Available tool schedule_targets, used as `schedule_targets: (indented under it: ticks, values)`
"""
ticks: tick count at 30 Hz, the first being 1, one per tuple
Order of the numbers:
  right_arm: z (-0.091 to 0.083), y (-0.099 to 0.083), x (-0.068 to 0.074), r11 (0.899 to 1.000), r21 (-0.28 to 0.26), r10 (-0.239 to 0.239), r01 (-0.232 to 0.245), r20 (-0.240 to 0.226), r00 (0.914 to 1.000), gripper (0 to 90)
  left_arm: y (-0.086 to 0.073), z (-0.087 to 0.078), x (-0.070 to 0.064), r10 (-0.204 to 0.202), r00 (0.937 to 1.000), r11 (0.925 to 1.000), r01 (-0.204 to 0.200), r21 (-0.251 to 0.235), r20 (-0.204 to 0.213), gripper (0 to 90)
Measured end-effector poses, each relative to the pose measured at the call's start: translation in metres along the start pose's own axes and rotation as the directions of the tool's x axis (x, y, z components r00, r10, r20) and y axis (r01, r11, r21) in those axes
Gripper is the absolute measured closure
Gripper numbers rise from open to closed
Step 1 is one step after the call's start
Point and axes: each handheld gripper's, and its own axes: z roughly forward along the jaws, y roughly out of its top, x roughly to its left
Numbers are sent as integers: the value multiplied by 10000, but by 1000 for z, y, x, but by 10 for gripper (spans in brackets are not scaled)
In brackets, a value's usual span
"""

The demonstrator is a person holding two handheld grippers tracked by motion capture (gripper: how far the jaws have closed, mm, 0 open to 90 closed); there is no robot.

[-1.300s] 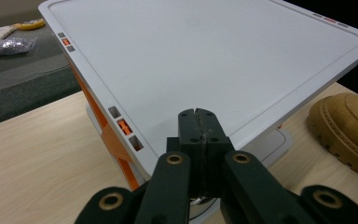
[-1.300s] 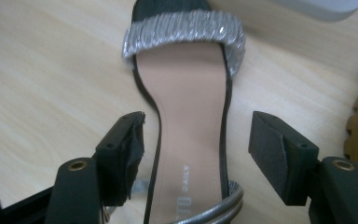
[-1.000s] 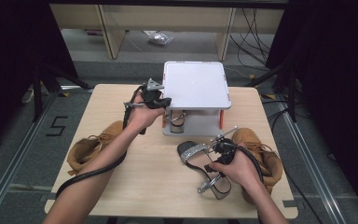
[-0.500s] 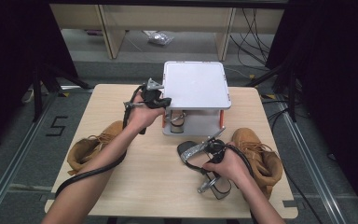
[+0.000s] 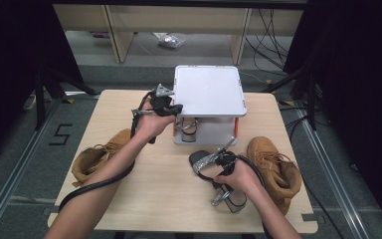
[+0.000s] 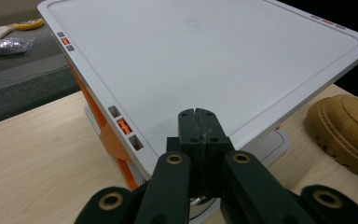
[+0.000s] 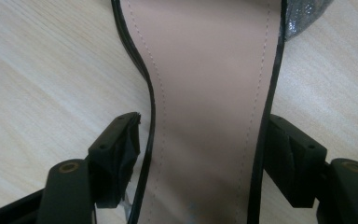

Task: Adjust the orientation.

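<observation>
Two handheld grippers are working over a light wooden desk [image 5: 129, 199]. The right gripper [image 5: 218, 164] is reaching over a black high-heeled sandal [image 5: 206, 162] lying near the front middle of the desk, just beside a tan boot [image 5: 273, 169]; in the right gripper view its fingers [image 7: 116, 154] are standing wide open, one on each side of the sandal's pale pink insole [image 7: 205, 93], gripping nothing yet. To do this well, the fingers should probably be centred on the narrow waist of the sole and closed squarely on both edges, so that the shoe is not twisting or slipping when lifted. The left gripper [image 5: 171, 107] is hovering at the near left corner of a small white shoe rack [image 5: 209, 92] with orange posts; its fingers [image 6: 198, 135] are pressed together, and whether anything is pinched between them cannot be told. On the rack's lower shelf a matching sandal [image 5: 189, 127] is sitting, while the flat top is bare. Another tan boot [image 5: 97, 157] is lying at the desk's left.
</observation>
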Motion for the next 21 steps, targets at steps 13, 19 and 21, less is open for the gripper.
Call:
schedule_targets:
  ticks: [13, 19, 21]
  values:
    - [5, 3, 3, 9986, 162, 501, -508, 429, 9978, 418, 0, 1, 0, -11, 10000, 10000, 11, -31, -35, 896]
    - [4, -3, 3, 9940, -223, 1078, -1066, 638, 9921, 428, 1, 0, -1, 11, 10000, 10000, -11, 15, -78, 896]
    - [4, -5, 2, 9916, -447, 1240, -1213, 618, 9904, 429, 1, 0, -1, 78, 10000, 9999, -77, 80, -62, 896]
